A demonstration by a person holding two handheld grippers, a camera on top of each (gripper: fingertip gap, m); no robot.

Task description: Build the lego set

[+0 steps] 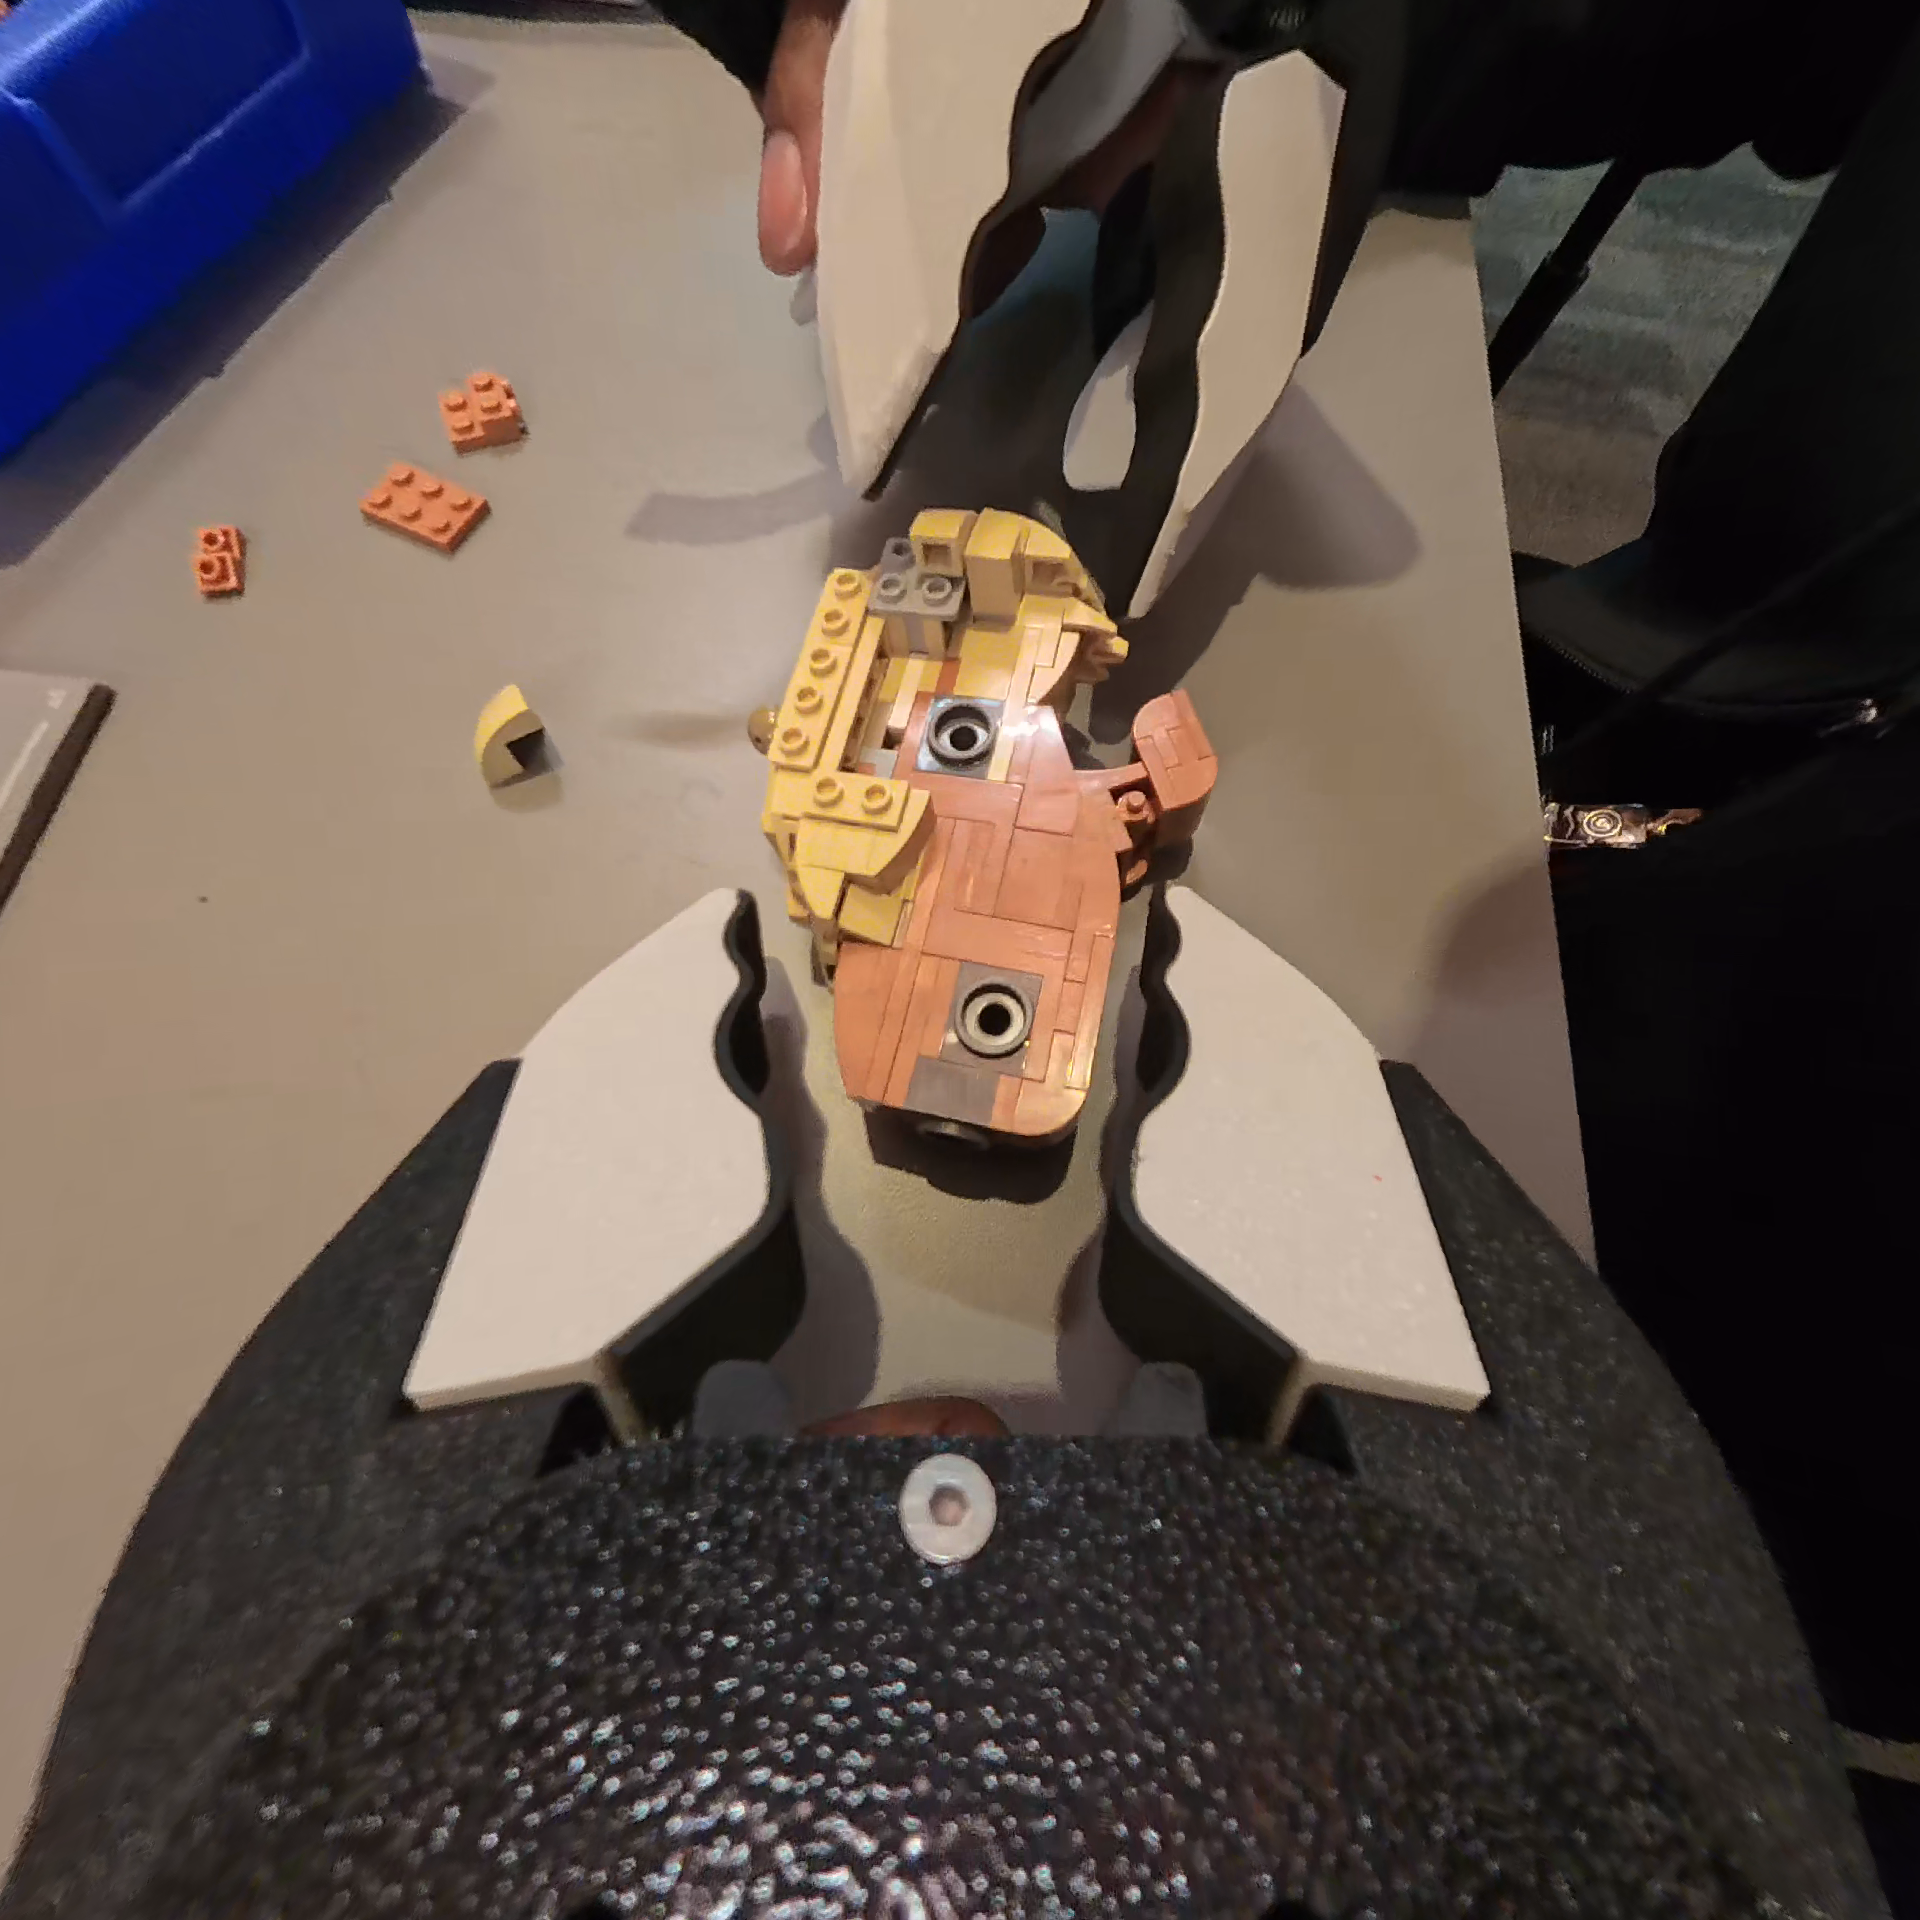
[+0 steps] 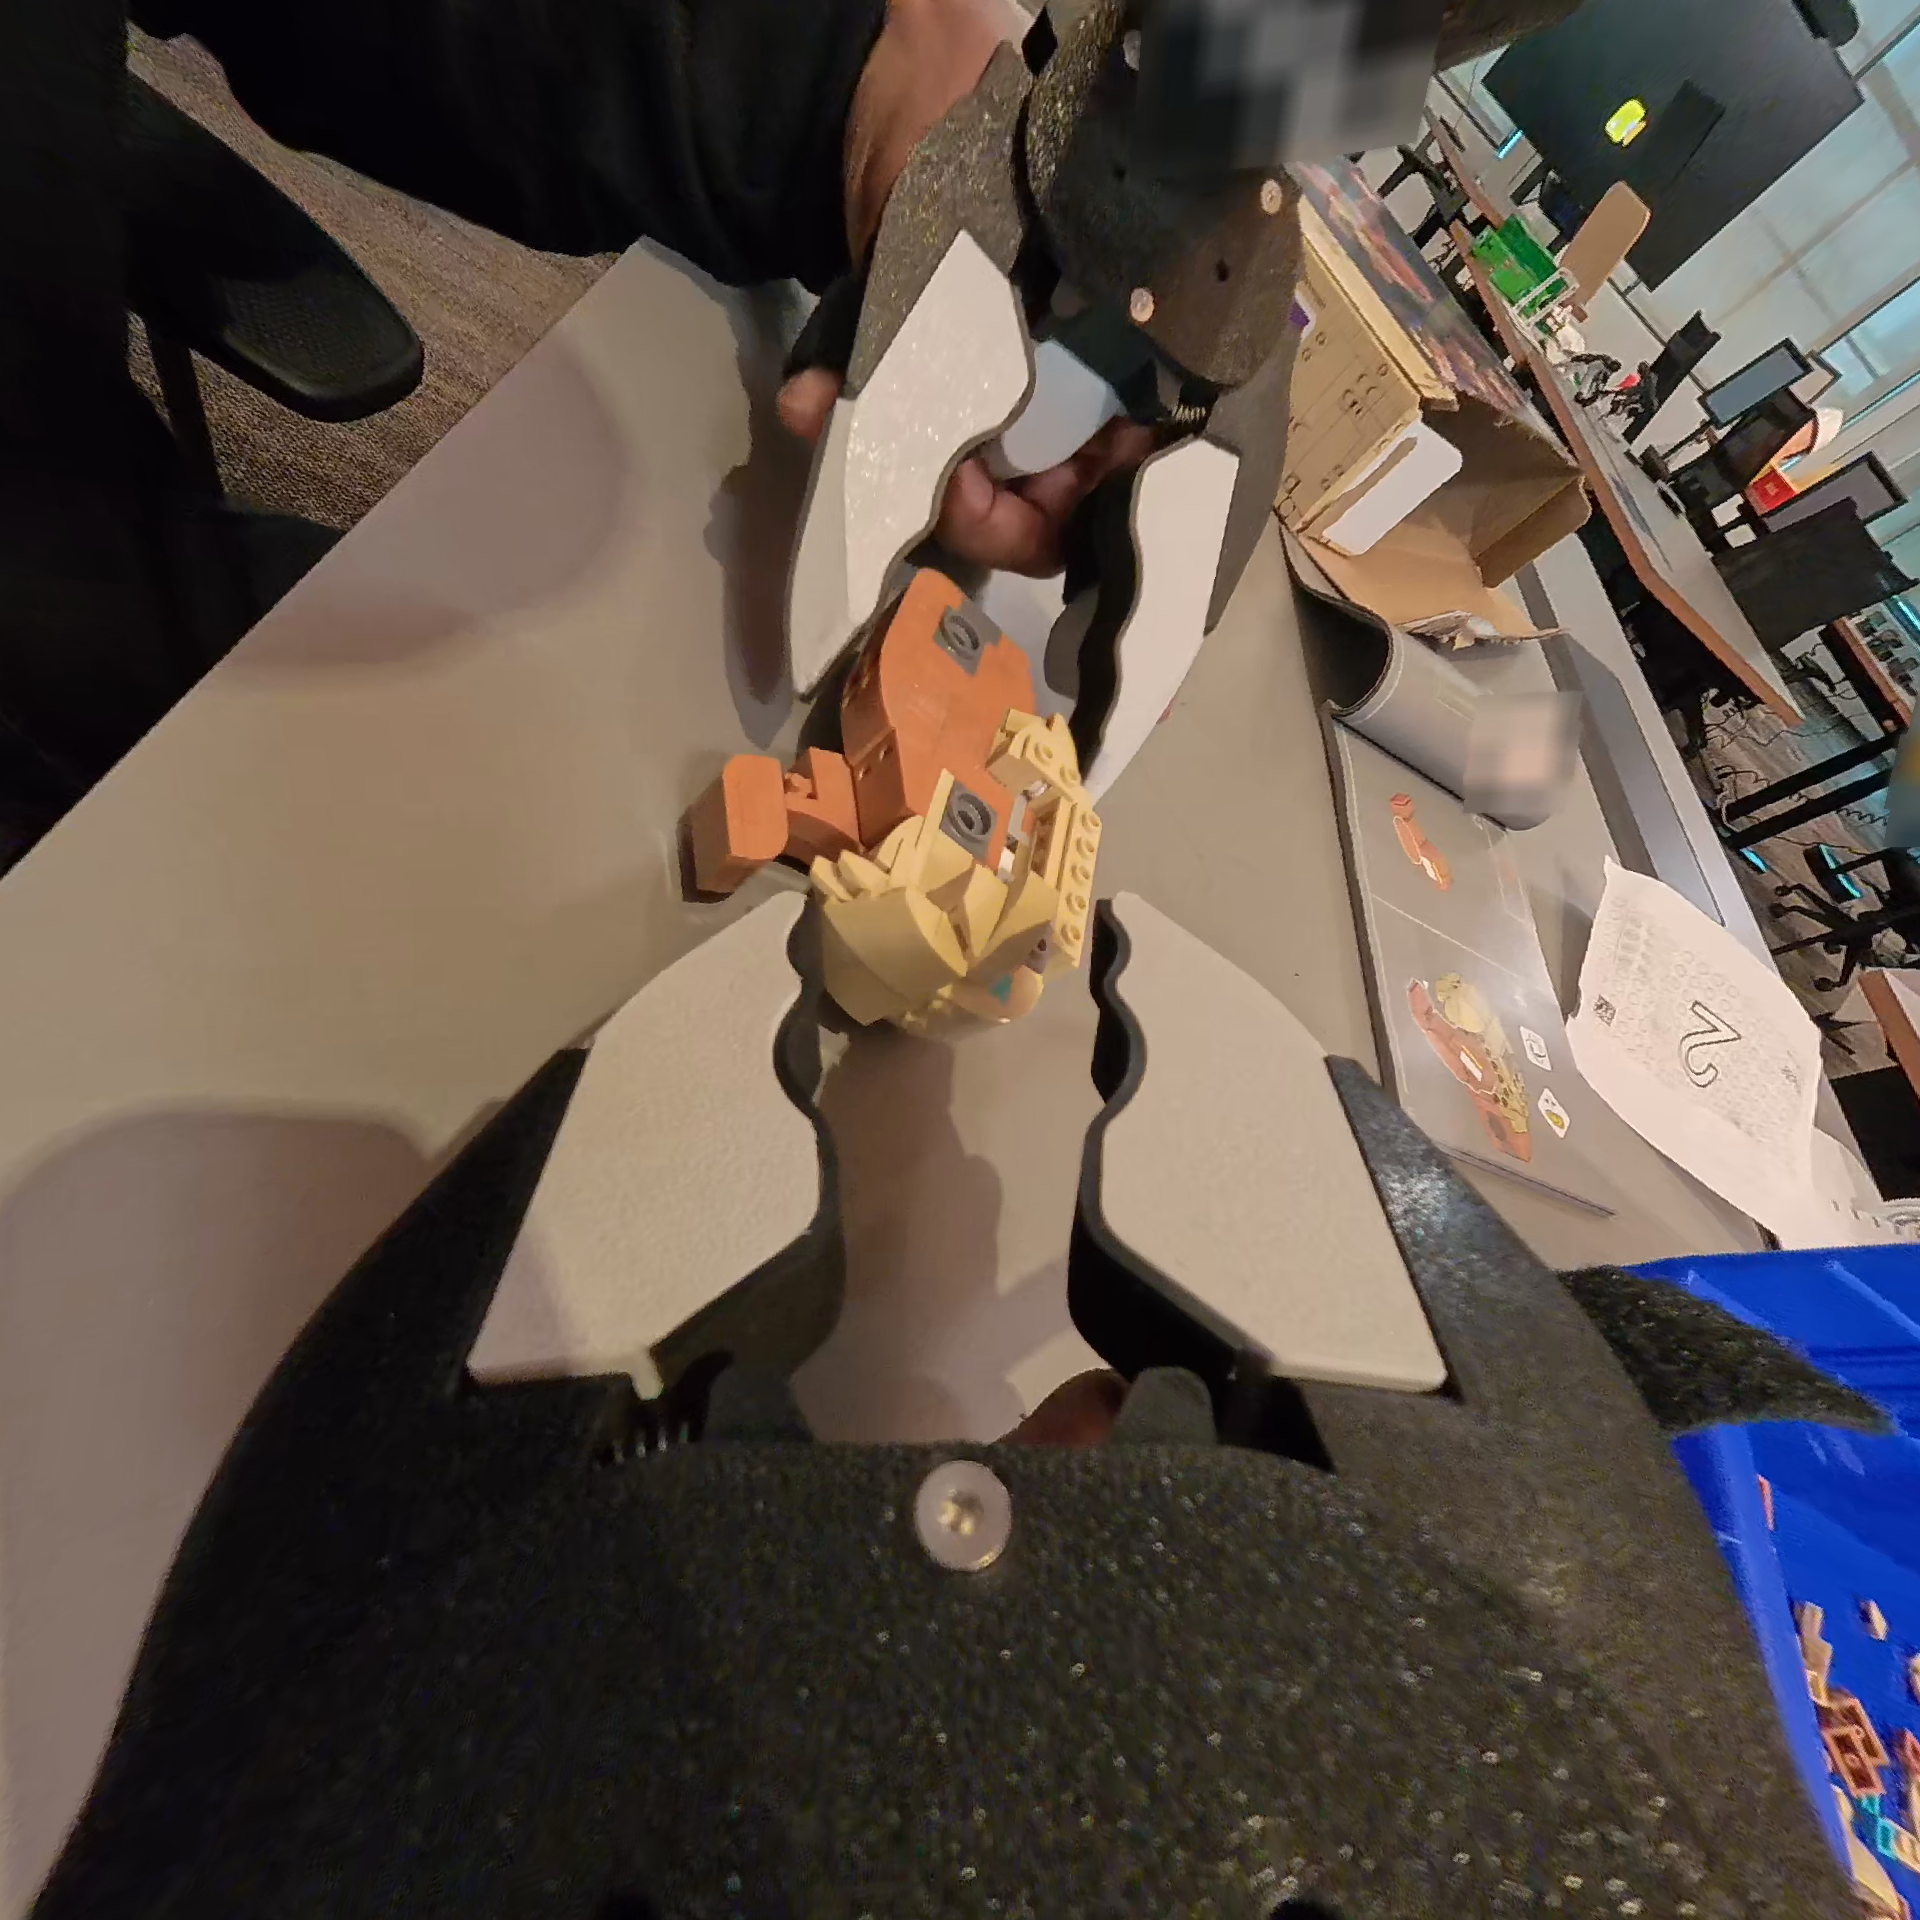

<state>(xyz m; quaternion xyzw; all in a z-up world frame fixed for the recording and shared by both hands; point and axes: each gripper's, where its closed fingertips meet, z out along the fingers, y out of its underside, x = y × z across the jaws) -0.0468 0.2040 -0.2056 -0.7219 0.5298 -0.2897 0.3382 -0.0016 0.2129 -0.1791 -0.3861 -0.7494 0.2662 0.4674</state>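
A half-built lego model (image 1: 966, 831), tan at one end and brown at the other, lies on the grey table (image 1: 312, 1039). My left gripper (image 1: 956, 914) is open, its fingers on either side of the brown end with small gaps. My right gripper (image 1: 1003, 551) comes from the far side, open around the tan end. In the right wrist view the model (image 2: 935, 810) lies between my right gripper (image 2: 951, 925), which straddles the tan end, and my left gripper (image 2: 956, 727) over the brown end. I cannot tell whether any finger touches the model.
Three loose orange pieces (image 1: 424, 506) and a tan curved piece (image 1: 511, 736) lie left of the model. A blue bin (image 1: 156, 156) holds more pieces. An instruction booklet (image 2: 1475, 987), a paper sheet (image 2: 1704, 1039) and a cardboard box (image 2: 1403, 436) lie beyond. The table edge (image 1: 1527, 727) is close. Spacing between my two grippers at the tips: around 6 centimetres.
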